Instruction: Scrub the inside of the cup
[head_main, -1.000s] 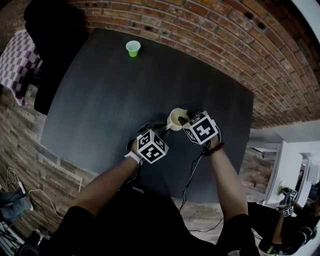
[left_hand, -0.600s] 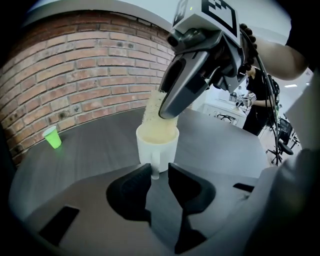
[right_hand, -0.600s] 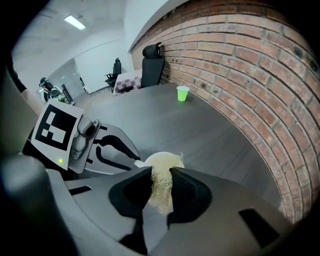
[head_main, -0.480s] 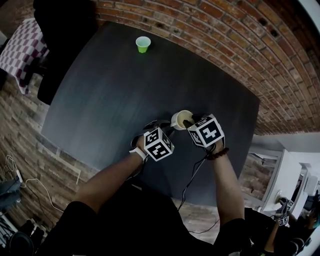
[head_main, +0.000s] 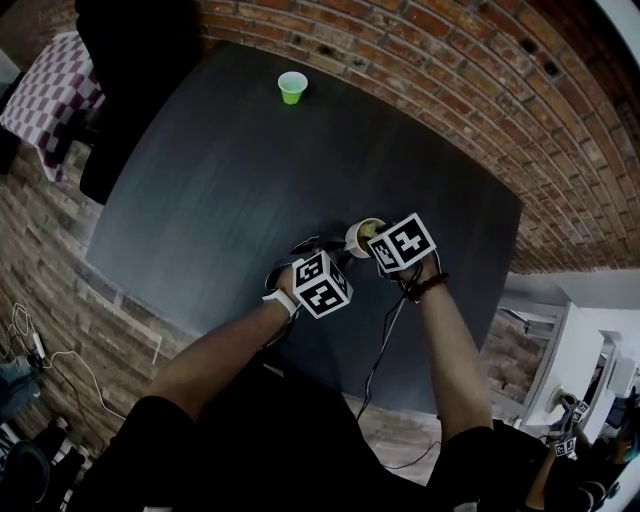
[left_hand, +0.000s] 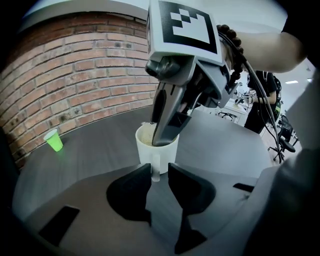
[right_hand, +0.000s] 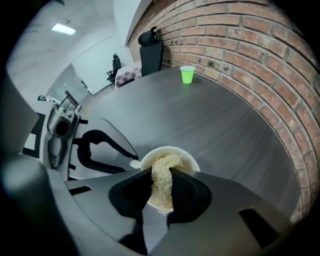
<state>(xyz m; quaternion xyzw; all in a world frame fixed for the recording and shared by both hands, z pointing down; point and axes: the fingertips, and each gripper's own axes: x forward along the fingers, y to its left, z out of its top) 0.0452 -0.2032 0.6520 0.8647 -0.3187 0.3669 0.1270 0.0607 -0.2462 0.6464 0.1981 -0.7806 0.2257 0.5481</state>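
Both are gripping: left hand-held gripper (left_hand: 159, 176) is pinching the cup (left_hand: 157, 149) by its handle (left_hand: 154, 169), right hand-held gripper (right_hand: 161, 171) is pressing a clamped scrubber (right_hand: 161, 192) inside the cup; next, likely circling its wall

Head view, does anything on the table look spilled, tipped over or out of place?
Nothing stands out: the white ceramic mug and the small green plastic cup stand upright on the dark table, no spill.

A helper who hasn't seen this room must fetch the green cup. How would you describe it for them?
Find the dark table beside the brick wall. At its far edge, close to the wall, one small cup stands alone. It is bright green and handleless, unlike the white mug on the near side.
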